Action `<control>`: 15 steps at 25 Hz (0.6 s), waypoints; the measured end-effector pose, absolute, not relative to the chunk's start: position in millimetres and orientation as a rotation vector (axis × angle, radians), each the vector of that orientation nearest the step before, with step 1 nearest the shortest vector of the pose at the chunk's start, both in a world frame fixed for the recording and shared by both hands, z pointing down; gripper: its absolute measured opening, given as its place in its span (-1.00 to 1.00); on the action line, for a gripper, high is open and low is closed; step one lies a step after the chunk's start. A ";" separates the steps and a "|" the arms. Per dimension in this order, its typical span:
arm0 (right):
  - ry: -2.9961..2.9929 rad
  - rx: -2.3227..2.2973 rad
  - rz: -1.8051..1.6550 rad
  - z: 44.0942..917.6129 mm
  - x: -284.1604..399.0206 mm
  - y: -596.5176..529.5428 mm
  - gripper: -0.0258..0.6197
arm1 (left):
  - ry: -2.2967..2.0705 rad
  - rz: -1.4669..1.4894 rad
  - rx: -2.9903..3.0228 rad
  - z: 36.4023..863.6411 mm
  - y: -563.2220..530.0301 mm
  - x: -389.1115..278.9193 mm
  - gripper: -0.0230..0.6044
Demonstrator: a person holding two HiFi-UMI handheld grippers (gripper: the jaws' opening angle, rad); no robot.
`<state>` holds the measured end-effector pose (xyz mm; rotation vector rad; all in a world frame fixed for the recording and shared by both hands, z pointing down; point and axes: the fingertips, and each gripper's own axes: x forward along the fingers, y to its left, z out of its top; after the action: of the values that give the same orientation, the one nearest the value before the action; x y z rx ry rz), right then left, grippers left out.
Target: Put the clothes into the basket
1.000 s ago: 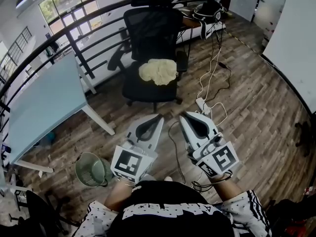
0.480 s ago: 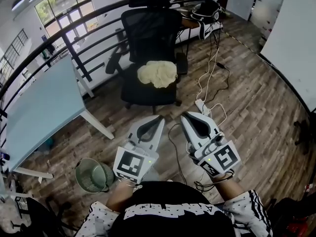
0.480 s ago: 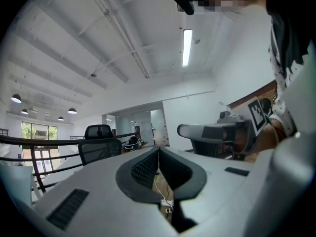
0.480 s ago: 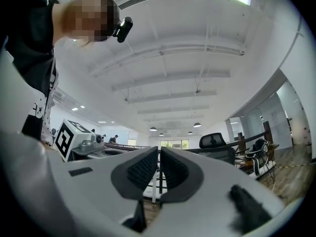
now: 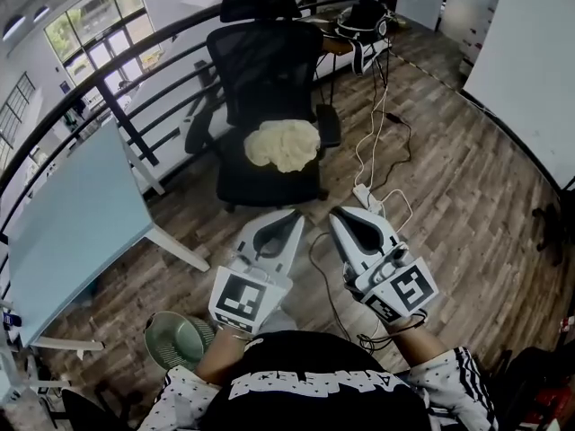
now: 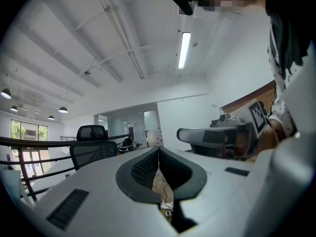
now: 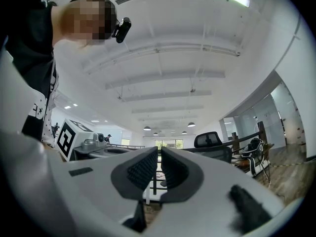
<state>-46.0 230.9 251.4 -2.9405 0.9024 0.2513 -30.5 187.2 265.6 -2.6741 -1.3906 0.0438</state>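
A crumpled pale yellow cloth point(image 5: 282, 144) lies on the seat of a black office chair point(image 5: 269, 79) ahead of me. A green mesh basket point(image 5: 178, 339) stands on the floor at my lower left. My left gripper point(image 5: 295, 214) and right gripper point(image 5: 336, 212) are held side by side at waist height, short of the chair, both shut and empty. In the left gripper view the left gripper point(image 6: 158, 151) has its pads pressed together, with the chair point(image 6: 92, 147) at far left. In the right gripper view the right gripper point(image 7: 159, 153) shows a thin slit between its pads.
A light blue table point(image 5: 67, 218) stands at the left beside a black railing point(image 5: 117, 106). White cables and a power strip point(image 5: 370, 197) trail over the wooden floor right of the chair. A desk with a black bag point(image 5: 364, 16) stands behind the chair.
Both grippers and I have moved forward toward the chair; the chair and cloth sit closer, and the basket has slid down toward my feet.
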 end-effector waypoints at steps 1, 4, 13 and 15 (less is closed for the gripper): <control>0.895 -2.944 0.253 251.4 -41.6 229.4 -0.83 | -1.396 0.043 -2.668 265.7 186.3 -25.6 -0.89; 0.881 -2.950 0.256 252.0 -28.4 224.2 -0.83 | -1.409 0.049 -2.654 266.2 182.7 -10.9 -0.89; 0.878 -2.963 0.275 247.6 13.1 209.2 -0.83 | -1.409 0.098 -2.629 261.9 168.6 29.4 -0.89; 0.876 -2.965 0.274 247.0 22.7 205.3 -0.83 | -1.407 0.091 -2.625 261.5 164.3 38.2 -0.89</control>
<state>22.7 205.3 247.0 -2.9654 0.8759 0.2736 38.2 164.3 261.5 -2.6251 -1.4069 0.0908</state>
